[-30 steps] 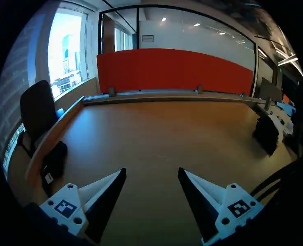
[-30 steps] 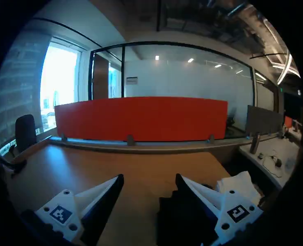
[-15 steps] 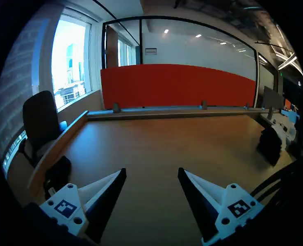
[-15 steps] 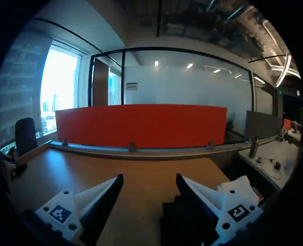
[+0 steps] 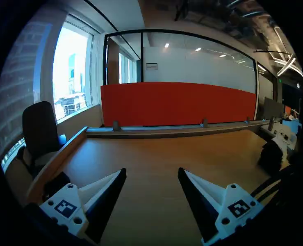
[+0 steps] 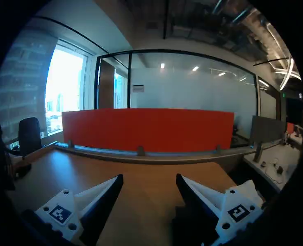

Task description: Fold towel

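Observation:
My left gripper (image 5: 151, 170) hangs open over the bare wooden table (image 5: 163, 160), nothing between its fingers. At that table's far right edge sits a dark pile of cloth (image 5: 271, 158) with something white (image 5: 280, 141) behind it. My right gripper (image 6: 149, 176) is open too and holds nothing. Low on the right in the right gripper view, a dark cloth (image 6: 184, 225) lies just behind the right finger, and a white folded cloth (image 6: 250, 187) peeks out beyond it. Both are partly hidden by the finger.
A red divider (image 5: 176, 103) runs along the table's far edge. A black office chair (image 5: 38, 129) stands at the left by the window, and a dark object (image 5: 56, 182) sits at the table's left rim. A side desk with cables (image 6: 274, 162) lies to the right.
Both views have tilted upward: the table and divider sit lower in frame and more ceiling shows. The dark cloth has slid toward the bottom of the right gripper view. Both grippers stay open.

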